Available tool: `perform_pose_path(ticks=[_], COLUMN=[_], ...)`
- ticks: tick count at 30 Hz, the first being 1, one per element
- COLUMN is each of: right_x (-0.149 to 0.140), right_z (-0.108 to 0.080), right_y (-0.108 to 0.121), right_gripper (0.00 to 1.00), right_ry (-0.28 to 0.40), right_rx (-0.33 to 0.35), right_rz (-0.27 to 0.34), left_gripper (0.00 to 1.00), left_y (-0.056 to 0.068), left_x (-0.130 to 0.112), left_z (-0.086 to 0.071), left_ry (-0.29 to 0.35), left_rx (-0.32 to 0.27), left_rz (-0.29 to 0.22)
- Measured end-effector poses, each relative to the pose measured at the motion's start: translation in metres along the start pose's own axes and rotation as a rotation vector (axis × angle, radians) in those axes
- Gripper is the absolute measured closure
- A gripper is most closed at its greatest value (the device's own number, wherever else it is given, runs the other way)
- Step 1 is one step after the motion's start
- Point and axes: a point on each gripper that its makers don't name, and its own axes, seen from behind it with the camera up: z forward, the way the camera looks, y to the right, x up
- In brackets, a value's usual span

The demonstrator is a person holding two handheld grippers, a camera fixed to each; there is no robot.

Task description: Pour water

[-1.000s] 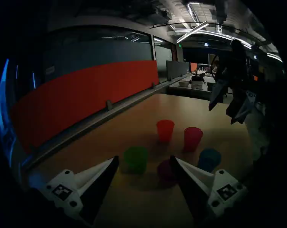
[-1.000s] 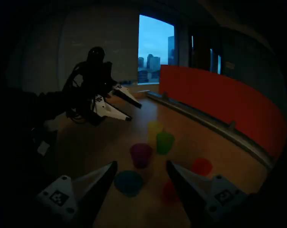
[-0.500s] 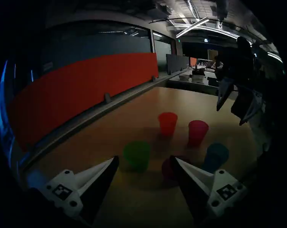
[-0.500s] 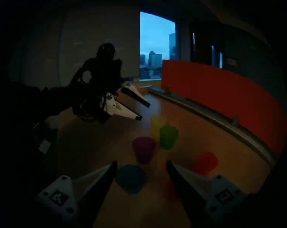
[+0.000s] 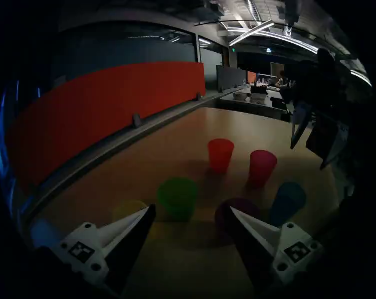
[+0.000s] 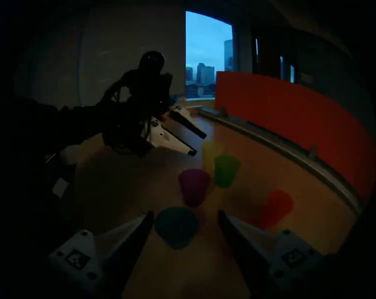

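Several plastic cups stand close together on a wooden table point(image 5: 198, 124). In the left gripper view I see a red cup point(image 5: 221, 154), a pink cup point(image 5: 262, 167), a blue cup point(image 5: 287, 202), a green cup point(image 5: 177, 198), a purple cup point(image 5: 236, 214) and a yellow cup point(image 5: 129, 209). My left gripper point(image 5: 190, 209) hangs open just before the green and purple cups, holding nothing. In the right gripper view my right gripper point(image 6: 184, 215) is open over the blue cup point(image 6: 176, 226). Beyond are the purple cup point(image 6: 194, 185), green cup point(image 6: 226, 170), yellow cup point(image 6: 211, 152) and red cup point(image 6: 277, 207).
A red partition point(image 5: 98, 104) with a rail runs along one table edge. The other gripper point(image 5: 315, 137) and a dark arm hover at the right of the left gripper view. The left gripper point(image 6: 199, 144), open, hangs above the yellow cup in the right gripper view. A window point(image 6: 205, 60) is behind.
The left gripper has moved closer to the cups, and the yellow cup has come into its view. The right gripper has edged forward over the blue cup. Both stay open.
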Motion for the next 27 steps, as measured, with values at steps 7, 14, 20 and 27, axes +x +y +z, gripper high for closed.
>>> perform_pose_path(ticks=[7,14,20,27], right_x=[-0.007,-0.014,-0.021,-0.032], right_z=[0.006,0.012,0.017,0.021], right_y=[-0.002,-0.007,-0.009,-0.01], right_gripper=[0.03,0.03,0.03,0.03], right_ry=[-0.01,-0.016,-0.019,-0.034], right_rx=[0.007,0.019,0.027,0.029], right_rz=[0.002,-0.002,0.0,-0.005], left_gripper=[0.01,0.01,0.01,0.01], left_y=[-0.001,-0.005,-0.008,-0.01], left_x=[-0.007,-0.012,-0.015,-0.019], left_z=[0.008,0.018,0.027,0.04], left_ry=[-0.02,-0.041,-0.061,-0.083], left_rx=[-0.007,-0.011,-0.015,-0.02], left_rz=[0.006,0.004,0.008,0.021])
